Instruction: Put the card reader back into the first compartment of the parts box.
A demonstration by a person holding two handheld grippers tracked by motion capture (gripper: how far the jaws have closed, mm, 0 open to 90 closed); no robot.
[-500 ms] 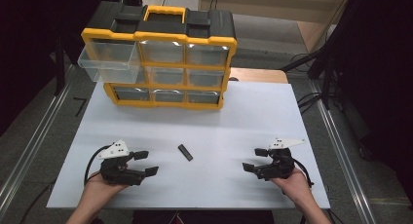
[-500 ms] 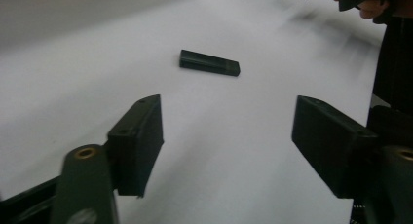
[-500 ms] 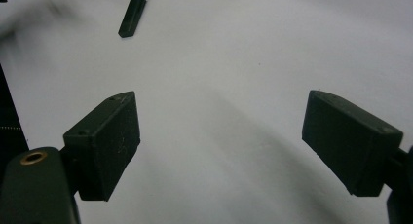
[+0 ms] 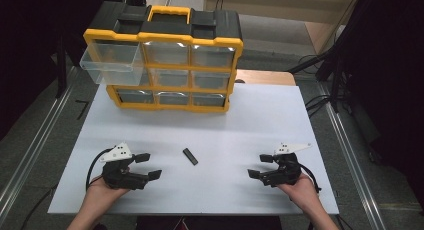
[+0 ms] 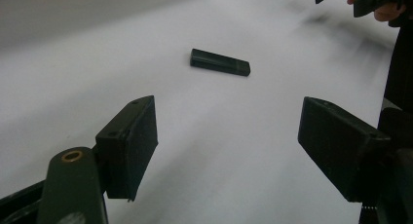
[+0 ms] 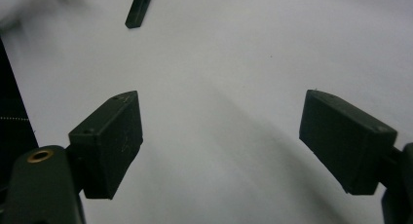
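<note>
Nothing is shifting since half a second ago. Yellow drawer cabinet (image 4: 162, 65) is standing at twelve o'clock, its top-left drawer (image 4: 107, 65) pulled out, likely to receive the black stick (image 4: 190, 156) lying centrally between left gripper (image 4: 145, 166) and right gripper (image 4: 261, 166), both released, empty.

Yellow-black organizer (image 4: 162, 55), white table (image 4: 260, 125)
</note>
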